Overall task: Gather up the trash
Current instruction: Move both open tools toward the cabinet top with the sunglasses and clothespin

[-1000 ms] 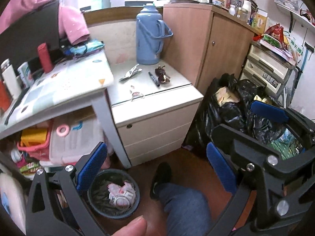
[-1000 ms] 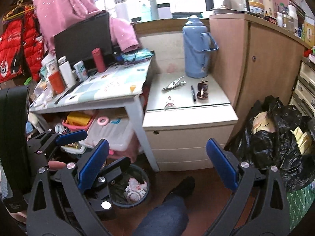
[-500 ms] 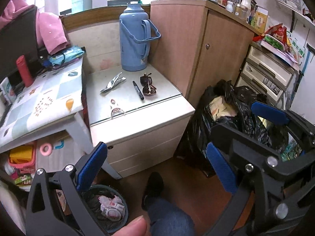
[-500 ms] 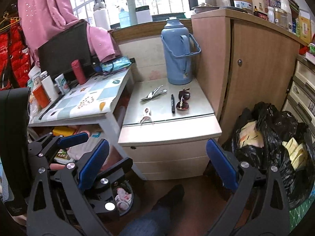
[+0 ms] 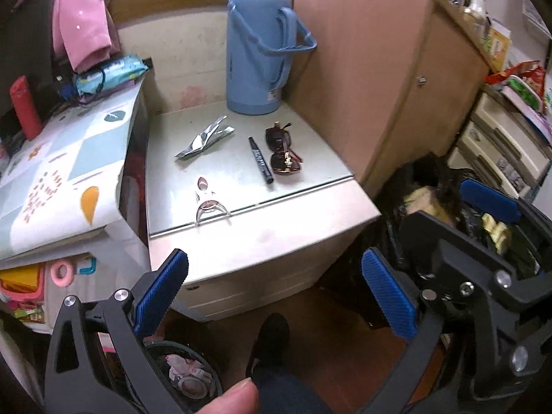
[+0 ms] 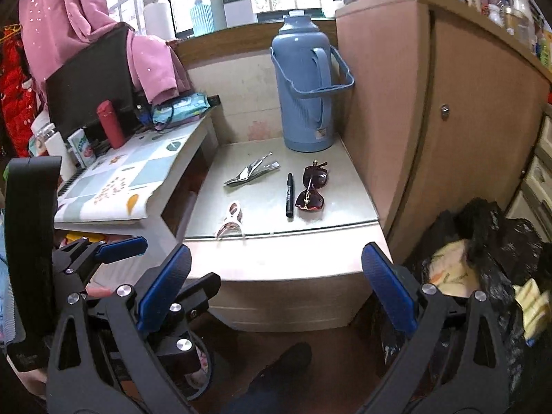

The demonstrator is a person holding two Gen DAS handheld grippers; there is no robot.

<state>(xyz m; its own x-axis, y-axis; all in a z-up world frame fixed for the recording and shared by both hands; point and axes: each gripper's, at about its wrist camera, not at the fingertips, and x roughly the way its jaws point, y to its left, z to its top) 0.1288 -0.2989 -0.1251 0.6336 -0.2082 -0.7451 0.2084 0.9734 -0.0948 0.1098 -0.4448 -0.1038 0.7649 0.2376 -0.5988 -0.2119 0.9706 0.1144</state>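
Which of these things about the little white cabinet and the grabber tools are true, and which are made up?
1. The blue flask stands upright at the back of the cabinet. True.
2. The pen lies between the silver wrapper and the brown sunglasses. True.
3. The left tool is gripping the wrapper. False: it is open and holds nothing; the wrapper lies on the cabinet.
4. The white sunglasses sit near the front edge of the glass top. True.
5. The right tool is shut. False: its jaws are wide apart.
6. The black bag is on top of the cabinet. False: it sits on the floor to the cabinet's right.
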